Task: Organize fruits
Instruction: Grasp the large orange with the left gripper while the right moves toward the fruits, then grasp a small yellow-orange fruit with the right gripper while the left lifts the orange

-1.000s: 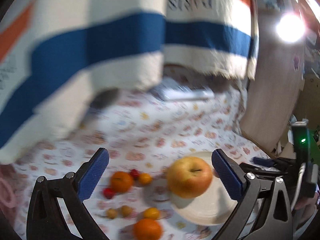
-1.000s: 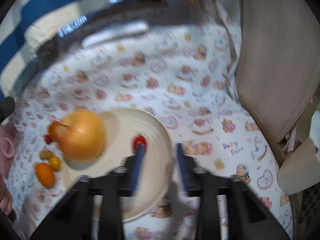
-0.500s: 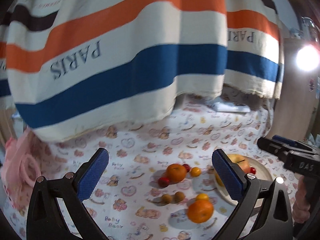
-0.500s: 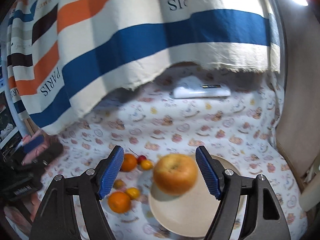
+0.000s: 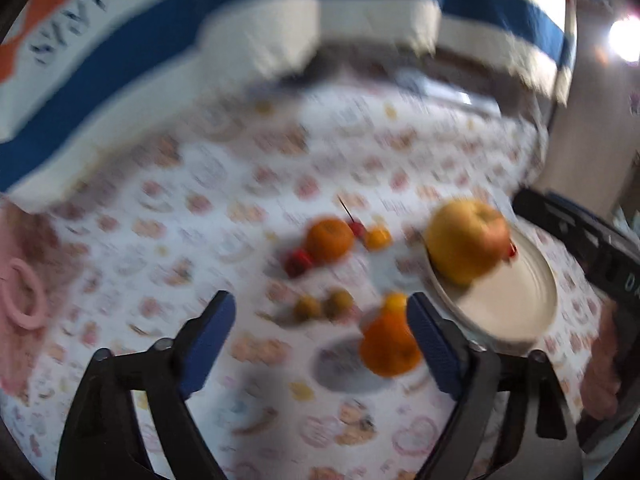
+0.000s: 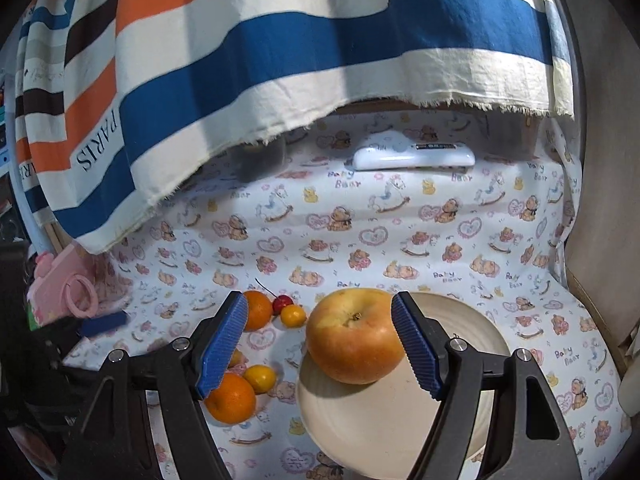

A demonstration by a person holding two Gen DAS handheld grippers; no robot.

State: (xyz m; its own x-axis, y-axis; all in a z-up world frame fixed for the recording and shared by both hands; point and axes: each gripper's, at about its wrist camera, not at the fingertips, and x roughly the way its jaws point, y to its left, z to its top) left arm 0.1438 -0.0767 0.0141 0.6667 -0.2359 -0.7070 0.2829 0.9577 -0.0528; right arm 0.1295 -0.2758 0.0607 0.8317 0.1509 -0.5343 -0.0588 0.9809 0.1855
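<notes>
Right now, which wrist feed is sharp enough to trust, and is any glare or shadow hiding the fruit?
Left wrist view: motion-blurred throughout, fruit edges smeared, a bright lamp flaring top right. Right wrist view: sharp, with fisheye bending at the rim; the apple casts a dark shadow on the plate, and the striped cloth shades the far end, but no fruit is hidden by glare.
</notes>
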